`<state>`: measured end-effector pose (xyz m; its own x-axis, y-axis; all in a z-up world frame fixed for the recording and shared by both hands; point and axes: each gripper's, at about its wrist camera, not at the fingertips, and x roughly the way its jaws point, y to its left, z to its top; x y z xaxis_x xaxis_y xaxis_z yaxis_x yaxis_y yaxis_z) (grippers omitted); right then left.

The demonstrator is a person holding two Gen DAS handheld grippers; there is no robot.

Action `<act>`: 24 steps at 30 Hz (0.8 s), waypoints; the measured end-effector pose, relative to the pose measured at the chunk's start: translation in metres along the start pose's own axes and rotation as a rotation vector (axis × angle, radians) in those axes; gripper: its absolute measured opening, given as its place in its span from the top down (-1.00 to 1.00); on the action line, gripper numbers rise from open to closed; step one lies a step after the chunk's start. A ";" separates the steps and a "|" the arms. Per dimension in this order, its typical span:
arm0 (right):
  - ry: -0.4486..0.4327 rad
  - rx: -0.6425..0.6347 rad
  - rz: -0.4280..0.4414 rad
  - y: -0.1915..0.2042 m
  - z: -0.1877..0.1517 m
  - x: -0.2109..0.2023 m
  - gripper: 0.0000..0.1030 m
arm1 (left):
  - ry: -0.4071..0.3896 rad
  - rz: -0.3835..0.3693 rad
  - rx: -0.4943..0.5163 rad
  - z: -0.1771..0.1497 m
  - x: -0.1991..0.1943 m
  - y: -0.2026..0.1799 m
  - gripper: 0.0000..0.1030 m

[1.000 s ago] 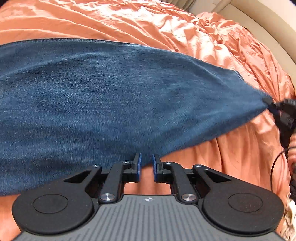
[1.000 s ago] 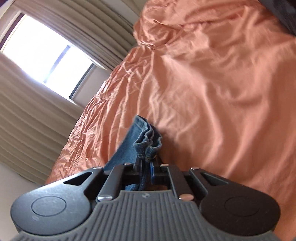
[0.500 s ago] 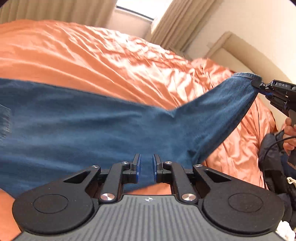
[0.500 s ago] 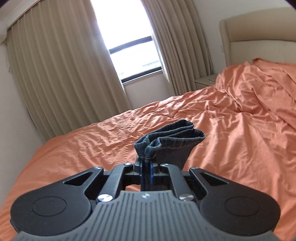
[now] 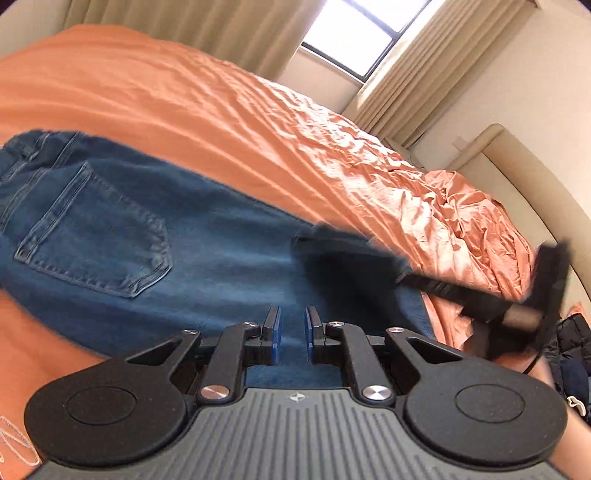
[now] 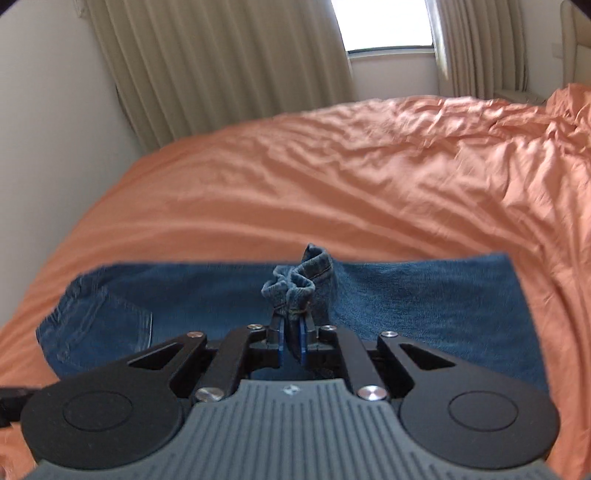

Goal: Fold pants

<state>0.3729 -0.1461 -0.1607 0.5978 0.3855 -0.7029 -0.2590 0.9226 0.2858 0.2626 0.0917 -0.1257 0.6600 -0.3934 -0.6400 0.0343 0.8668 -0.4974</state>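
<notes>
Left gripper: nearest in its own view, low over the jeans; its blue-padded fingers stand a narrow gap apart, nothing between them, denim showing through the gap.
Right gripper: clamped on the bunched hem of a jeans leg; the cuff sticks up in crumpled folds just past its fingertips. In the left view it shows as a dark, blurred shape reaching in from the right, above the jeans.
Jeans: blue denim, spread flat on the bed, the back side up. The leg end is lifted and doubled back over the flat part, held over its middle.
Back pocket: stitched patch on the waist half of the jeans, to the left of both grippers; it shows in the right view too.
Waistband: at the far left end of the jeans, belt loops just visible.
Bed: covered in a creased orange sheet, reaching past the jeans on all sides; the sheet is rumpled and heaped to the right of the jeans.
Headboard: pale and padded, beyond the heaped sheet, right of the jeans.
Curtains: beige and pleated, on the far wall behind the bed.
Window: bright, between the curtains, farthest from the jeans.
</notes>
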 end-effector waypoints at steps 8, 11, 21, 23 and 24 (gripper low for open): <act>0.096 0.045 0.043 -0.011 -0.046 0.032 0.50 | 0.059 -0.091 -0.073 -0.007 0.017 0.028 0.23; 0.096 0.078 0.105 -0.016 -0.043 0.021 0.19 | 0.074 -0.124 -0.091 -0.003 0.034 0.023 0.08; -0.063 0.075 0.008 -0.079 -0.029 -0.026 0.01 | 0.046 -0.147 -0.133 0.025 0.118 0.002 -0.30; -0.068 0.086 -0.010 -0.098 -0.029 -0.030 0.01 | 0.046 -0.115 -0.137 0.029 0.138 0.001 -0.31; -0.069 0.089 -0.020 -0.109 -0.029 -0.032 0.01 | 0.049 -0.102 -0.137 0.032 0.148 0.002 -0.31</act>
<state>0.3602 -0.2597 -0.1881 0.6541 0.3638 -0.6632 -0.1796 0.9264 0.3310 0.3843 0.0443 -0.2029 0.6207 -0.4946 -0.6084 -0.0056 0.7732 -0.6342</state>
